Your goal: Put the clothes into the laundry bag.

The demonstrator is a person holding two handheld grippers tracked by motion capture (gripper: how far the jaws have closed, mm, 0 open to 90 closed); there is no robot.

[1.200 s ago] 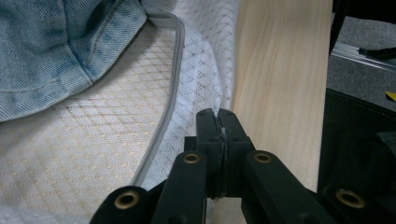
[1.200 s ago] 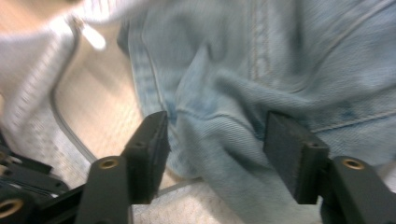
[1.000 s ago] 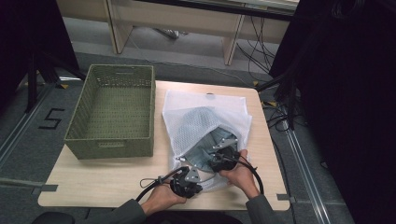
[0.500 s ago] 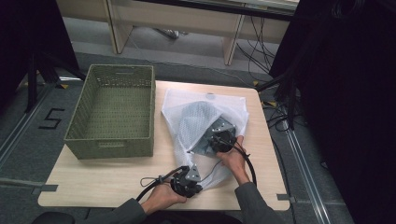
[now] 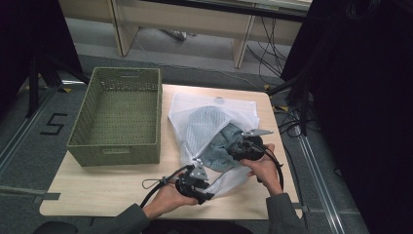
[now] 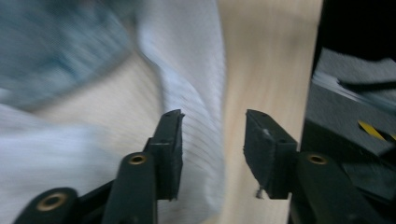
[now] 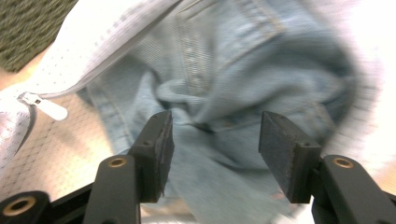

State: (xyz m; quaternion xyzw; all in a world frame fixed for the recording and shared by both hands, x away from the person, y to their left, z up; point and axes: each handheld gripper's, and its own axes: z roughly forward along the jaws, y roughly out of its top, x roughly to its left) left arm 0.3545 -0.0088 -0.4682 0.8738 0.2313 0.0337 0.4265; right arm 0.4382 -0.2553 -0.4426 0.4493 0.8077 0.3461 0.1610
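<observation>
Currently, the left hand-held gripper [image 5: 210,195] sits low at the tabletop's [image 5: 107,183] near edge, jaws released, beside a fold of the white mesh laundry bag [image 5: 195,109]. The right hand-held gripper [image 5: 233,148] points into the bag's mouth, jaws released above crumpled light-blue denim jeans [image 7: 243,60]. A woven green rectangular basket [image 5: 117,146] stands left of the bag.

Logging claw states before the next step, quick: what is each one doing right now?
Left claw: open, holding nothing, at the edge of the white mesh bag.
Right claw: open, holding nothing, over the denim garment.
</observation>
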